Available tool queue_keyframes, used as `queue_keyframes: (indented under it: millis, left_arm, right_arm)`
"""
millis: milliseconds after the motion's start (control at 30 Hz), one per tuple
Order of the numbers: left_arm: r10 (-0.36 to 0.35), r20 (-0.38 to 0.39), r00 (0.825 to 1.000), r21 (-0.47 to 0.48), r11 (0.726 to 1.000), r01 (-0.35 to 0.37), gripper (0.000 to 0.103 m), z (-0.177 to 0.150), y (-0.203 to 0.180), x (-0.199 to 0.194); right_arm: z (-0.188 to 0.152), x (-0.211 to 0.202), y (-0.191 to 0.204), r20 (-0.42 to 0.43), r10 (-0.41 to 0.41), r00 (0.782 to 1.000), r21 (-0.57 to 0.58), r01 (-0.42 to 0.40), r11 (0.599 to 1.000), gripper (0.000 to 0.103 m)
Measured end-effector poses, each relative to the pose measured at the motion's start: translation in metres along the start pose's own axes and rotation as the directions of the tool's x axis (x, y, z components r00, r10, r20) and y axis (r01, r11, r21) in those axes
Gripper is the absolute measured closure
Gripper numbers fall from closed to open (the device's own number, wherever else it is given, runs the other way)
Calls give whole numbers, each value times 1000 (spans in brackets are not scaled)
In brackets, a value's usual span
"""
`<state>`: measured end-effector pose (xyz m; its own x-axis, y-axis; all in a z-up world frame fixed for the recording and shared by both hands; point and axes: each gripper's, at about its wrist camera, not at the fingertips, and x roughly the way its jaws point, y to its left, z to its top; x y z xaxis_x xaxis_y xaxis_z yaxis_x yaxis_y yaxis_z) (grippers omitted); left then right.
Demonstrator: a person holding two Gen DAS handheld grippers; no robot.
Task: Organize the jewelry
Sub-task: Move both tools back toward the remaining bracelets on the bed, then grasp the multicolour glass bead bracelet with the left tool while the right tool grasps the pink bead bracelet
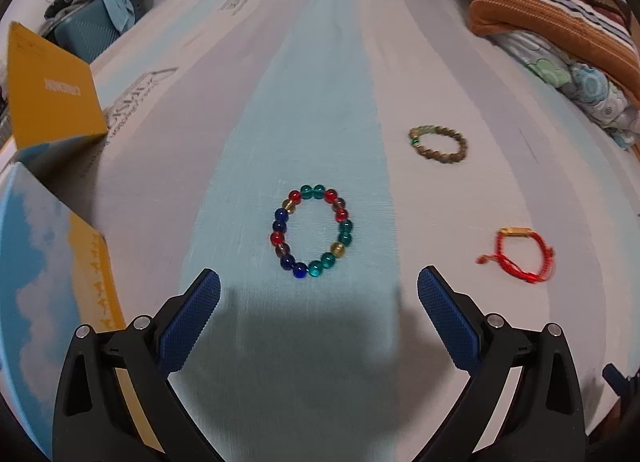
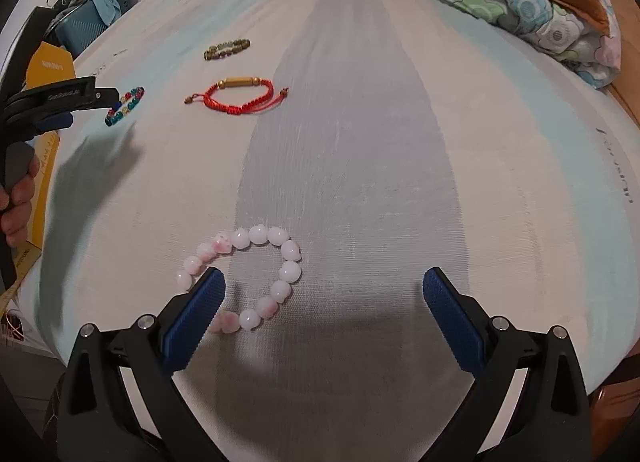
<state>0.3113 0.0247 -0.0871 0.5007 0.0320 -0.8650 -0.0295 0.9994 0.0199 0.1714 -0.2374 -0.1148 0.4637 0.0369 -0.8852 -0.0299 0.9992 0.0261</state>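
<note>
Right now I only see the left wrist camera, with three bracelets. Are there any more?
Observer: Yes. A pink-and-white bead bracelet lies by the right gripper.
Operator: Is it grabbed?
Observer: No. The right gripper is open; one blue finger overlaps the bracelet's edge in that view.
Operator: Can that camera see my gripper?
Observer: Yes, the left gripper shows at its left edge, above the multicolored glass bead bracelet.
</note>
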Motion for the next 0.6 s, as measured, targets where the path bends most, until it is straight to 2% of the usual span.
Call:
queue_keyframes:
  millis: [67, 200, 333, 600]
  left_arm:
    - [9, -6, 1000, -6, 1000, -9, 6, 2, 3, 7]
    - [31, -12, 999, -9, 999, -32, 6, 6, 8, 20]
    - [63, -22, 998, -7, 998, -63, 6, 10, 13, 31]
    - [62, -33, 998, -11, 998, -62, 8, 10, 15, 42]
  right_arm:
    - [0, 6, 0, -9, 8, 1000, 1, -8, 1000, 9]
    - [0, 14, 2, -25, 23, 999, -10, -23, 1000, 22]
    - [-1, 17, 5, -20, 29, 999, -22, -30, 999, 28]
    - [-5, 15, 17, -7, 41, 999, -68, -42, 997, 53]
